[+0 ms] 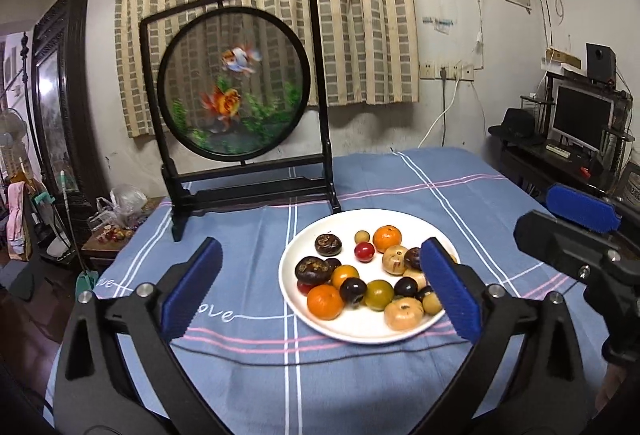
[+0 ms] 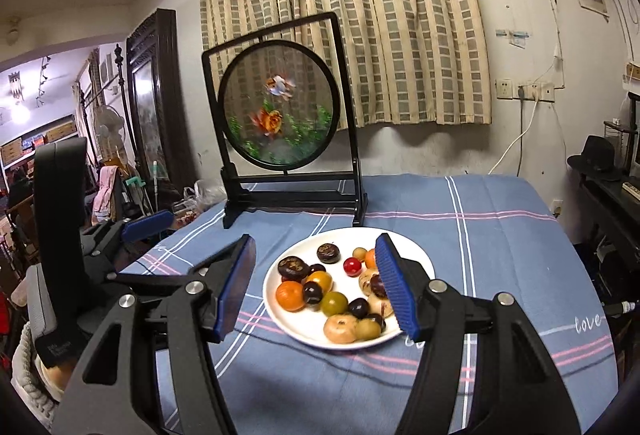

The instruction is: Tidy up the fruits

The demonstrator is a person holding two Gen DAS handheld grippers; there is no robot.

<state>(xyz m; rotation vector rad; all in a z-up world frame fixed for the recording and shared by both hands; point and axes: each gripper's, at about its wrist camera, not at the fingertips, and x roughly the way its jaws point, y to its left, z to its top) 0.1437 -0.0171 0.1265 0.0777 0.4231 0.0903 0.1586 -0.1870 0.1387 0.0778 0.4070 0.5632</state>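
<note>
Across the table we see a blue plaid cloth [image 1: 460, 195] with white and pink stripes, covering the surface out to its edges. Toward the far left corner of the surface stands a black framed screen [image 1: 236, 87], upright, its round panel showing goldfish and green plants. Near the middle of the surface, just in front of the screen's right foot, sits a white plate [image 1: 360, 331] carrying the fruits [image 1: 380, 275], all heaped together on it: two orange tangerines, several dark brown and near-black pieces, a few tan ones, some olive-green ones and one small red one. Our left gripper [image 1: 320, 291] hangs above the near side of the surface with its blue-padded fingers [image 1: 192, 291] spread wide and nothing between them; its right pad overlaps the plate's right rim in the left wrist view, though we cannot tell whether it touches anything. Our right gripper [image 2: 316, 287] likewise has its fingers [image 2: 396, 287] spread apart and empty, its right pad lying over the plate's right side in the right wrist view. Each gripper shows at the edge of the other's view, the two well apart.
</note>
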